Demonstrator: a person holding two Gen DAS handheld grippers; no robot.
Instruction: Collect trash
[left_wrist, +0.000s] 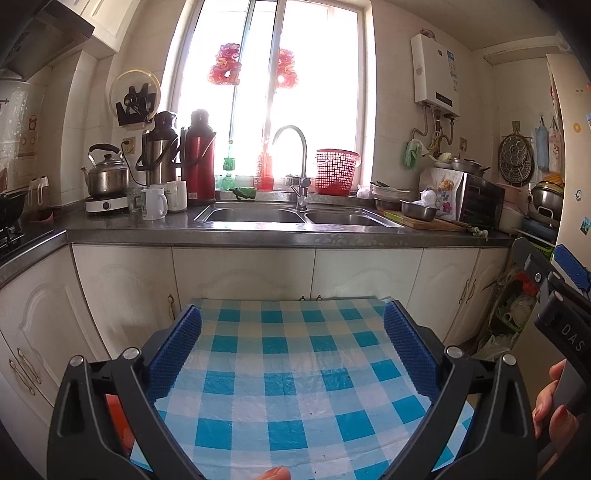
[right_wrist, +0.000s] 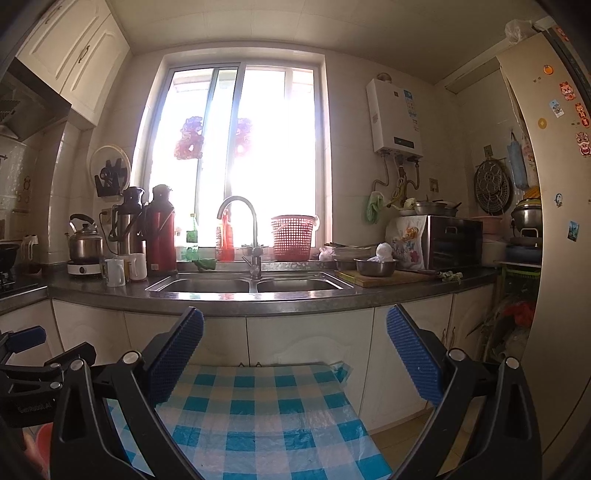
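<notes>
A small table with a blue and white checked cloth (left_wrist: 295, 369) stands in front of the kitchen counter; it also shows in the right wrist view (right_wrist: 258, 406). My left gripper (left_wrist: 293, 332) is open and empty above the cloth. My right gripper (right_wrist: 295, 343) is open and empty, held higher, above the cloth's far edge. The right gripper shows at the right edge of the left wrist view (left_wrist: 554, 280). A green scrap (left_wrist: 479, 232) lies on the counter's right end; it shows in the right wrist view too (right_wrist: 451, 276). No other trash is clear to me.
The counter (left_wrist: 258, 236) holds a double sink (left_wrist: 295, 216), tap (left_wrist: 301, 162), red thermos (left_wrist: 199, 158), kettle (left_wrist: 107, 171), mugs (left_wrist: 155, 203), red basket (left_wrist: 336, 171), a metal bowl on a cutting board (left_wrist: 419, 210) and a covered oven (left_wrist: 469, 197). A fridge (right_wrist: 554, 258) stands at the right.
</notes>
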